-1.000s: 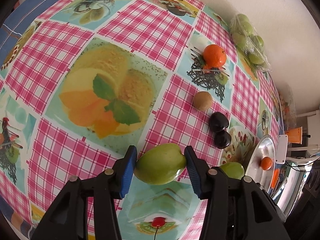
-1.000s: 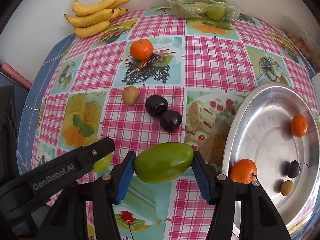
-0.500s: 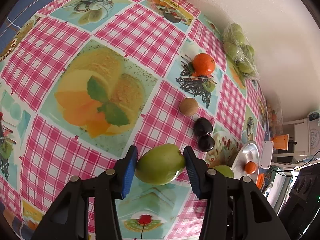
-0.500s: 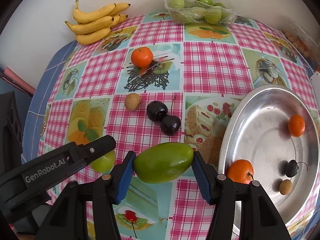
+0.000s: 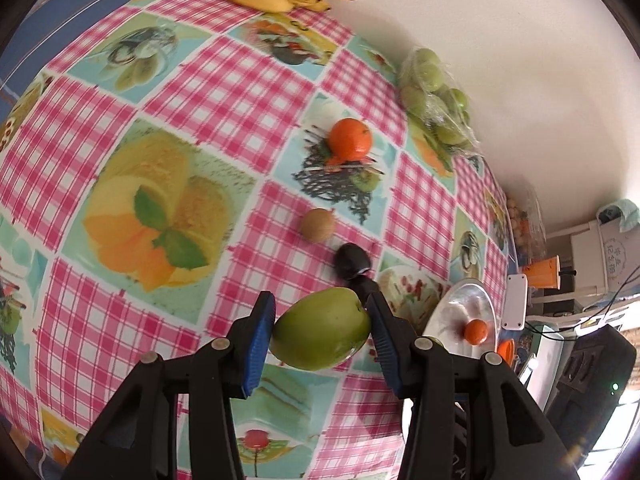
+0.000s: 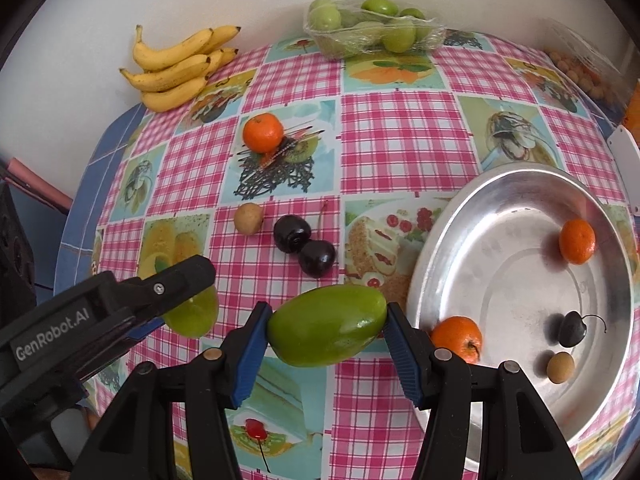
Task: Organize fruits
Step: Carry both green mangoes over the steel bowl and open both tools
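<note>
My left gripper (image 5: 321,334) is shut on a green mango (image 5: 320,334), held above the checked tablecloth. Another green mango (image 6: 326,325) sits pressed between the blue pads of my right gripper (image 6: 327,325), just left of the silver tray (image 6: 500,188). In the right wrist view the left gripper (image 6: 188,312) shows at lower left, its mango (image 6: 192,314) partly hidden. The tray holds two tangerines (image 6: 577,241) (image 6: 456,338), a dark cherry (image 6: 572,329) and a small brown fruit (image 6: 558,367). On the cloth lie a tangerine (image 6: 263,133), a brown fruit (image 6: 249,219) and two dark cherries (image 6: 305,246).
A bunch of bananas (image 6: 180,68) lies at the back left by the wall. A wrapped pack of green fruits (image 6: 372,28) stands at the back middle, and a bag of small brown fruits (image 6: 580,72) at the back right. The table edge runs along the left.
Both grippers have risen a little with their mangoes. The left wrist view has tipped up and swung, so the bananas and the tray side show more.
</note>
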A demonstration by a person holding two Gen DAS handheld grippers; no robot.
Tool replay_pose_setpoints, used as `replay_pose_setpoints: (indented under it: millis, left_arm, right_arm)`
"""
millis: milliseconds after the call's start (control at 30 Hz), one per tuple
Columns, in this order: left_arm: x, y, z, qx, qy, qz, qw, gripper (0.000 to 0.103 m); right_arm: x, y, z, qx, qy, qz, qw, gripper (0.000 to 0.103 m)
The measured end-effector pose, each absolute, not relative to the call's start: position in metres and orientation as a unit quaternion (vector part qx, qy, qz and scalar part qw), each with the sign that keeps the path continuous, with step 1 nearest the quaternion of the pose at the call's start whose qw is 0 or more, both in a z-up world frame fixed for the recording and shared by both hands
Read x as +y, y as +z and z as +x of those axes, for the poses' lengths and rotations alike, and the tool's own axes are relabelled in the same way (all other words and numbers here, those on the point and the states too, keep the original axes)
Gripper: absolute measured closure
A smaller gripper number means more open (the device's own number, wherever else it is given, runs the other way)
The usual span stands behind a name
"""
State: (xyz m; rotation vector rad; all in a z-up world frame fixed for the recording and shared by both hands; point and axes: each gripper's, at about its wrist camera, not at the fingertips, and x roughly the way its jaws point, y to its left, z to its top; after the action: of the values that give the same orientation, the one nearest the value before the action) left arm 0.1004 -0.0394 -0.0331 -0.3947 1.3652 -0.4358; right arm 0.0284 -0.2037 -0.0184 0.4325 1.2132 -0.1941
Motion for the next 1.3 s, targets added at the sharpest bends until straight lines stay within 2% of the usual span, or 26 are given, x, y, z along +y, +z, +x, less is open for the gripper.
replay_pose_setpoints:
  millis: [267,800,1300]
  left_arm:
    - [-0.071,-0.020,0.093,0.610,-0.227,-0.139,0.747,0.054]
    - [-0.128,-0.004,0.072,0.593,-0.281,-0.072,0.751,0.054]
    - [-0.191,-0.012,0.055,0.595,-0.331,-0.021,0.732,0.054]
  right_arm:
    - [-0.240,-0.013,0.013,0.551,-0.131,0.232,0.791,0.043]
    - [-0.280,-0.009,-0.005,0.548,-0.202,0.214,0.783,0.043]
    - [-0.327,-0.028,-0.030,0.554,-0.247,0.261,0.751,0.043]
